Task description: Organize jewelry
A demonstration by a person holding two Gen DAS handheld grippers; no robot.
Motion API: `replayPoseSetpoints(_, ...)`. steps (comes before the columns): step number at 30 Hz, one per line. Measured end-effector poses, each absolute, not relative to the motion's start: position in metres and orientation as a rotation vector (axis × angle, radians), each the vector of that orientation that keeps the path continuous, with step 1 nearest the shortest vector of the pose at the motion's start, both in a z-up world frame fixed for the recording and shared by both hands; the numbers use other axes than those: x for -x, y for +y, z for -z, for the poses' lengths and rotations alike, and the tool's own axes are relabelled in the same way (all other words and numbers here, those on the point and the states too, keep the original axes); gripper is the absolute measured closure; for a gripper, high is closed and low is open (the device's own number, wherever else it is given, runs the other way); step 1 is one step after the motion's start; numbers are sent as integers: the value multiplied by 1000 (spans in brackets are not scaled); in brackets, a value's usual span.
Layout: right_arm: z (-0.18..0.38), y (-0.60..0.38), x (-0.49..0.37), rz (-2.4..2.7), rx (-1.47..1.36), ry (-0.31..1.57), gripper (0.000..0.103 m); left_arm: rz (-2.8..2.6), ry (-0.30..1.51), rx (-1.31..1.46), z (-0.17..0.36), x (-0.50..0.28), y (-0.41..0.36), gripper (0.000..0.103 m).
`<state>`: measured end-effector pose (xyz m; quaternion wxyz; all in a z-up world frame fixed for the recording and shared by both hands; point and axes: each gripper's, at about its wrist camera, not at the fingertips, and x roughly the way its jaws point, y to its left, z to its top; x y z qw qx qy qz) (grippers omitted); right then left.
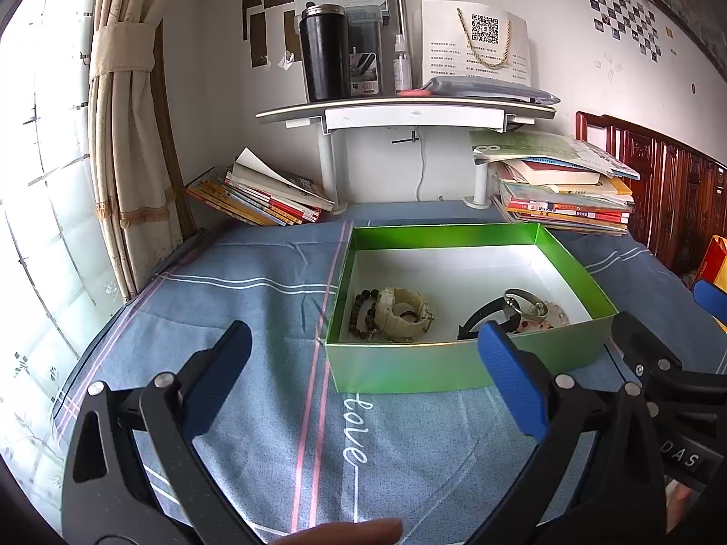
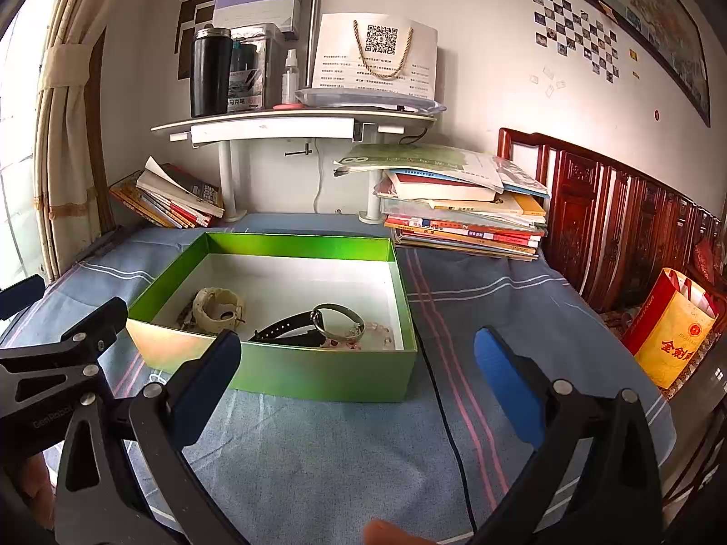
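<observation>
Jewelry lay gathered inside the green box [image 1: 459,365], which sat on the blue cloth [image 1: 254,299] in the middle of both views. Reading the left wrist view from left to right, a string of dark beads [image 1: 361,313] lay at the box's left end, touching a cream watch [image 1: 404,313]; a black-strapped watch [image 1: 486,313] and a metal bangle [image 1: 522,302] lay toward the right end, over some pale pink beads [image 1: 552,315]. The left gripper [image 1: 363,381] hung low in the frame with its jaws spread wide and nothing between them; the box stood ahead of it and slightly right. In the right wrist view the right gripper [image 2: 359,381] was likewise released and empty, with the box ahead and to its left. The box's long side ran across both frames. No piece appeared to remain on the cloth, so sorting looked finished or nearly so. Judged from the views, the left claw sat nearer the cream watch, the right nearer the bangle.
</observation>
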<state>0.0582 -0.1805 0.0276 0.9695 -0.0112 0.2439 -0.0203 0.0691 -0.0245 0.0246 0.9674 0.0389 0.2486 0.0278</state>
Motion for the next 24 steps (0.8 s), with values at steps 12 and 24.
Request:
replayPoseSetpoints(12, -29, -181, -55, 37, 13, 487, 3, -56, 505, -78, -25, -69, -24, 4)
replayPoseSetpoints(24, -28, -178, -55, 34, 18, 488, 3, -64, 506, -81, -23, -67, -25, 4)
